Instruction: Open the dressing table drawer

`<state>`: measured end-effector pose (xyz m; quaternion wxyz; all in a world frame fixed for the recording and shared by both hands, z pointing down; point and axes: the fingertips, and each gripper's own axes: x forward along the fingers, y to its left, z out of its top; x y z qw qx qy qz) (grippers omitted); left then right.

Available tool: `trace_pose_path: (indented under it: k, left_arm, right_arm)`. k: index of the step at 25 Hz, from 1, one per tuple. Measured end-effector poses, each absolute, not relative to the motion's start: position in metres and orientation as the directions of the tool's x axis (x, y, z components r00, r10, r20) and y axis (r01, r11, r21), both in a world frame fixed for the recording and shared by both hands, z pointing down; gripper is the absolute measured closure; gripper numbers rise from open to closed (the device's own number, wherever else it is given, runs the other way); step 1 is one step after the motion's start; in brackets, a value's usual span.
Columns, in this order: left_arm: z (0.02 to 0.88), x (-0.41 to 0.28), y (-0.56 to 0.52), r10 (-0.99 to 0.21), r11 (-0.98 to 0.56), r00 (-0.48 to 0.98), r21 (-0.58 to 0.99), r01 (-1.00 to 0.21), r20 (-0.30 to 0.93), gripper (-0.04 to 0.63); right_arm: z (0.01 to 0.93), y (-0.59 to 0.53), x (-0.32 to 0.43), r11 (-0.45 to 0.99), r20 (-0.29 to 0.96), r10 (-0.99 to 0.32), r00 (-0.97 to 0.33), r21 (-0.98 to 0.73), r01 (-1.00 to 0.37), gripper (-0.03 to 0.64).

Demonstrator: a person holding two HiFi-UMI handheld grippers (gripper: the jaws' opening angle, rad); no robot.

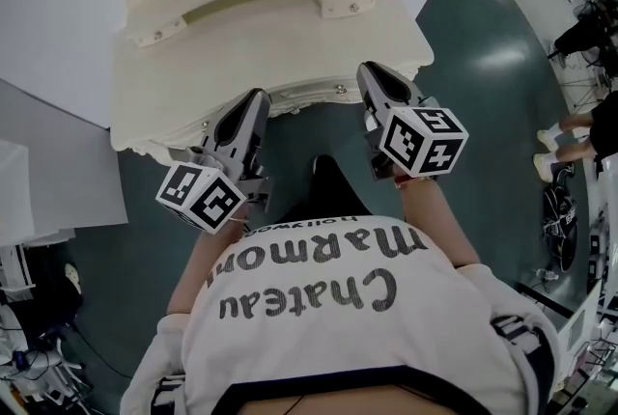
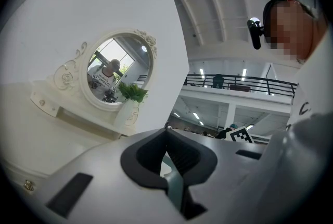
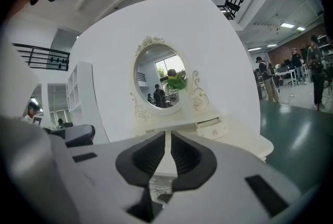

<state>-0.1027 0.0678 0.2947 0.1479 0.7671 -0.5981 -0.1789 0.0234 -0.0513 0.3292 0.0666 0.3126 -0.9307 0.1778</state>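
The right gripper (image 1: pixel 370 73), jaws barely apart and empty, is nearer. The drawer (image 1: pixel 290 104) runs along the table front, its knob (image 1: pixel 340 90) just beside at eight o'clock. The left gripper (image 1: pixel 259 97) is pinched together.

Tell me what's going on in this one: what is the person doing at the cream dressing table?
A person stands at the dressing table with a gripper in each hand. The left gripper and the right gripper both hover at its front edge, close to the front drawer. The left one's jaws are together and the right one's show a narrow gap; neither holds anything. The drawer looks shut, so the pull has not begun.
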Motion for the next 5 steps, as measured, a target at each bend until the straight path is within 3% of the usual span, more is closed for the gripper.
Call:
trace_pose_path:
  k: [5]
  left_arm:
    - [0.2959,-0.0974,0.0691,-0.969,-0.246,0.229,0.442,-0.862,-0.093,0.572]
  right_arm:
    - [0.3300,-0.0475,0.0222,0.751,0.242,-0.544,-0.803,-0.287,-0.595,0.565]
